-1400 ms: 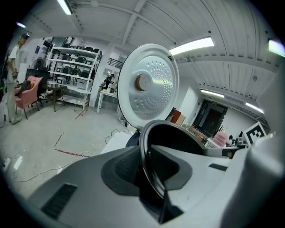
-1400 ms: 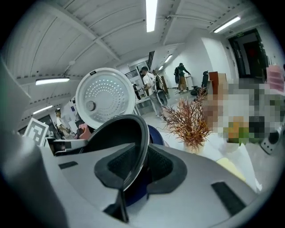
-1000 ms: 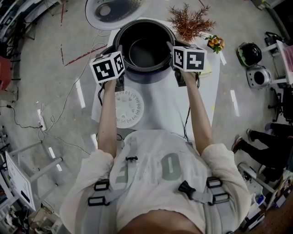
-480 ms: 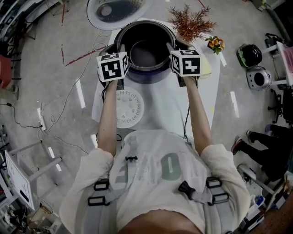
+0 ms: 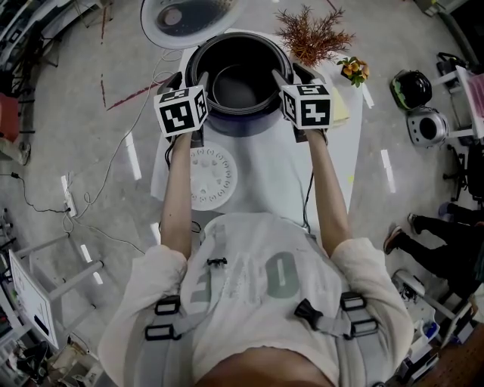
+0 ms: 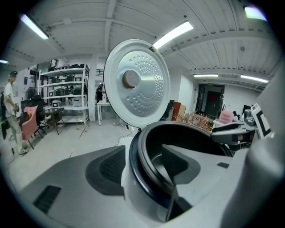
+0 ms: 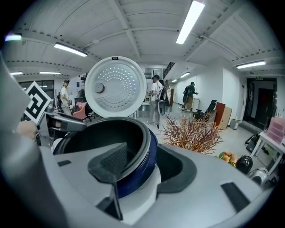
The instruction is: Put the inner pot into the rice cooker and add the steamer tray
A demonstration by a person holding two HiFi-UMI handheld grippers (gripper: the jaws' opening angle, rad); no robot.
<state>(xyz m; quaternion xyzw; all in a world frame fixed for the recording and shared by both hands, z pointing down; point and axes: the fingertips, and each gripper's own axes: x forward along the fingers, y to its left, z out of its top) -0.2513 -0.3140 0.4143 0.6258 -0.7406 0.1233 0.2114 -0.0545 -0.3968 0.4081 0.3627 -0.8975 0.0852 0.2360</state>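
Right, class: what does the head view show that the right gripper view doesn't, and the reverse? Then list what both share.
Head view only: the white steamer tray lying on the table. Right gripper view only: the ceiling lights overhead. Both: the rice cooker, its inner pot, the open lid and the dried plant.

We see a black inner pot [image 5: 238,85], a white rice cooker [image 5: 242,125] banded blue, and a white, hole-dotted steamer tray [image 5: 214,179].

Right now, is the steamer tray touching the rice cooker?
Apart. The head view shows a strip of bare table between the steamer tray and the rice cooker.
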